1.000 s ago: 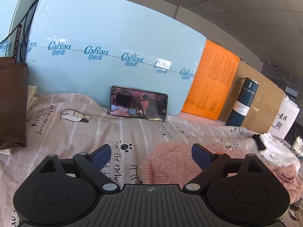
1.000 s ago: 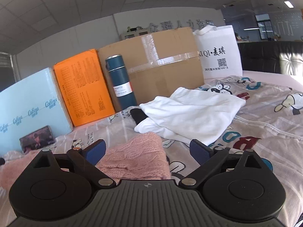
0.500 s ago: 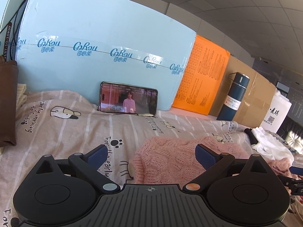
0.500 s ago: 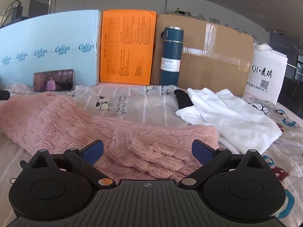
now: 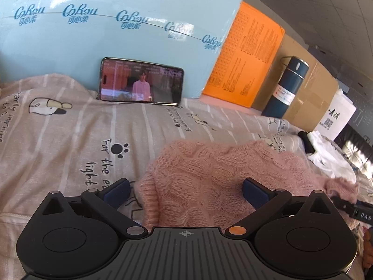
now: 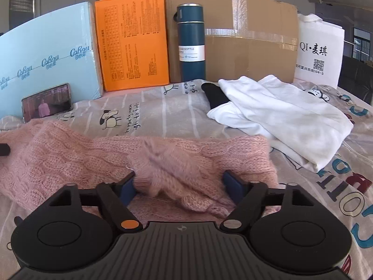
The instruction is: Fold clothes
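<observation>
Folding has barely begun: the pink sweater [image 6: 93,154] lies rumpled on the bed [image 6: 163,109]. The right hand-held gripper [image 6: 179,184] has just been closing and pinches a bunched sweater fold; the left hand-held gripper [image 5: 184,190] gapes wide over its edge. The white garment [image 6: 279,114] at two o'clock waits unfolded.

The sweater [image 6: 93,154] lies on the bedsheet [image 6: 163,112], left of the shirt [image 6: 291,121].

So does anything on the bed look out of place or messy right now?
The pink knitted sweater lies bunched up, not flat. The white garment behind it is a crumpled heap over something black. A phone leaning on the blue box is playing video. Nothing looks spilled or damaged.
</observation>
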Motion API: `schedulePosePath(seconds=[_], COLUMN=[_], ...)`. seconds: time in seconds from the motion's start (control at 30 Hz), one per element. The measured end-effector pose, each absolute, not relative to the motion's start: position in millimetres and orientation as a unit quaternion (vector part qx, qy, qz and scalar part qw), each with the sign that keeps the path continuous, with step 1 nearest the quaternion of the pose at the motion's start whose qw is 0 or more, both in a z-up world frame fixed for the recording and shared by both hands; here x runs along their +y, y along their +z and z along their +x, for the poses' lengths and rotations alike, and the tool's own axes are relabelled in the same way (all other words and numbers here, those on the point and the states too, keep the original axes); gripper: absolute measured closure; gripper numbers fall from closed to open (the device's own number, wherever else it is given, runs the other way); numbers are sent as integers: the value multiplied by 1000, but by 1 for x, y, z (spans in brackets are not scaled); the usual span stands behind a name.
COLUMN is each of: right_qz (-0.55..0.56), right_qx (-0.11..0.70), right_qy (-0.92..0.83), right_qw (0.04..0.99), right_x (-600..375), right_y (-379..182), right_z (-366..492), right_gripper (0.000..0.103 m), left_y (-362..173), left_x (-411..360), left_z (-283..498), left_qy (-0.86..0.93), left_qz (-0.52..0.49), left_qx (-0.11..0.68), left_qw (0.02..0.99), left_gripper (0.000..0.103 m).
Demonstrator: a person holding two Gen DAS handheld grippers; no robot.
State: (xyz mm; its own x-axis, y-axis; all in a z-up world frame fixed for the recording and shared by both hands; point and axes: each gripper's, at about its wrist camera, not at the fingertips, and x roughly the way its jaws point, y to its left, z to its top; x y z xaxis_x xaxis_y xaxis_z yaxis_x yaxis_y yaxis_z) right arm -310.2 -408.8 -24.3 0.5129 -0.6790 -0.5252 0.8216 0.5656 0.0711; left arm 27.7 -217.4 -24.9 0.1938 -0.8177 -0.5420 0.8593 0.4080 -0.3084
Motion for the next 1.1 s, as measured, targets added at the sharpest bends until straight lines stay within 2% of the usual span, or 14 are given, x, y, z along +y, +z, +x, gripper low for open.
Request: schedulePosePath(seconds=[0.07,0.1,0.13,0.2,0.23,0.27,0.3,0.53,0.77,0.9,1.1], right_qz=[176,185,189,195,197,198,202,208,236,281,350], right_qx=[210,202,191,169,157,146,135,54,-17,-40,14], right_qy=[-448,-452,-457,-467,-473,-479,-482,-466,-410,-388,-400], right_qw=[851,849,848,846,844,843,842,858,881,877,847], right_x=[-415,-417,-419,-422,-423,-425,-428,-443,-462,-476,-506], right_y=[-23,-22,-20,-15,-12,-8,-3,37,72,68,22], right_z=[-320,-325,-329,-337,-339,-342,-343,-332,-300,-282,-275], right_gripper=[73,80,82,85,85,86,87,89,90,90,90], left_y=[-24,-23,-21,-17,-14,-10,-6,31,59,52,11], left_x=[-227,-230,-233,-235,-234,-232,-229,-202,-161,-139,-123], left_z=[17,8,0,-13,-19,-26,-28,-8,30,55,81], left_qy=[-557,-561,-568,-578,-579,-578,-578,-542,-462,-426,-425], left_qz=[58,79,97,125,135,146,146,88,52,40,61], left_qx=[314,293,275,239,216,192,177,124,91,119,214], left_qw=[766,770,770,770,775,779,783,827,881,896,877], left_gripper=[3,15,23,56,67,84,87,93,93,93,92])
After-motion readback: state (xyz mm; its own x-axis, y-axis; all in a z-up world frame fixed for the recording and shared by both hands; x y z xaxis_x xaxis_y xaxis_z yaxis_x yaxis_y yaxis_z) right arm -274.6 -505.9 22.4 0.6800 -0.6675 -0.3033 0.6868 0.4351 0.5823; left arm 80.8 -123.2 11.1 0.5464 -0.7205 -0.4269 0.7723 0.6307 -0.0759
